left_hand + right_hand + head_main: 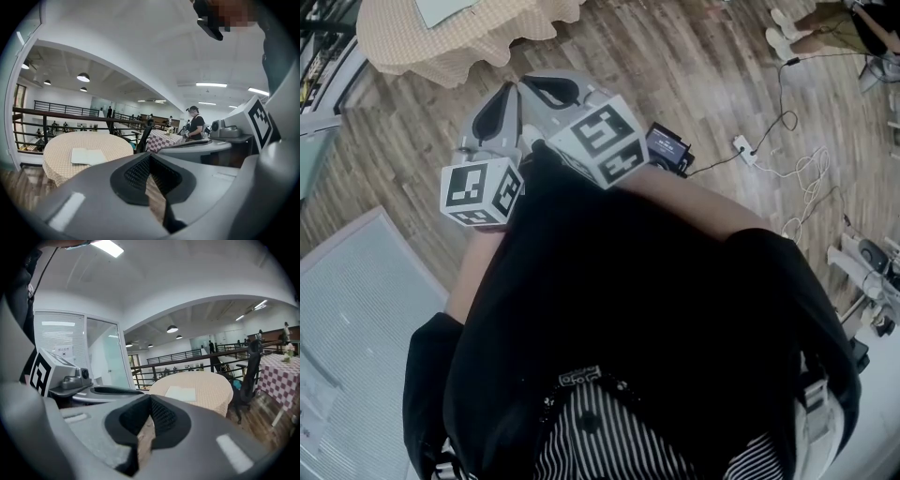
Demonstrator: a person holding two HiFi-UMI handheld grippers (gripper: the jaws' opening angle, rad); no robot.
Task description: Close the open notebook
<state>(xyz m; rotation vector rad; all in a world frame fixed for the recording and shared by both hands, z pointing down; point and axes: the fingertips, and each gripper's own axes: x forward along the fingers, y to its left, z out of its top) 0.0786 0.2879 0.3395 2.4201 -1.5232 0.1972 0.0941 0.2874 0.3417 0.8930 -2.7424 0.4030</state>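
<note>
you are holding the left tool (151,176) and the right tool (149,420) side by side near your chest, each with its jaws pressed together and gripping nothing. the notebook (89,156) is lying open on the round, cloth-covered surface (56,171), well apart from both tools, with wooden floor (703,75) in between. you are probably in the approach step, with no closing begun; the next move is calling for reaching the surface, then bringing a tool to one cover's outer edge to fold it over.
</note>
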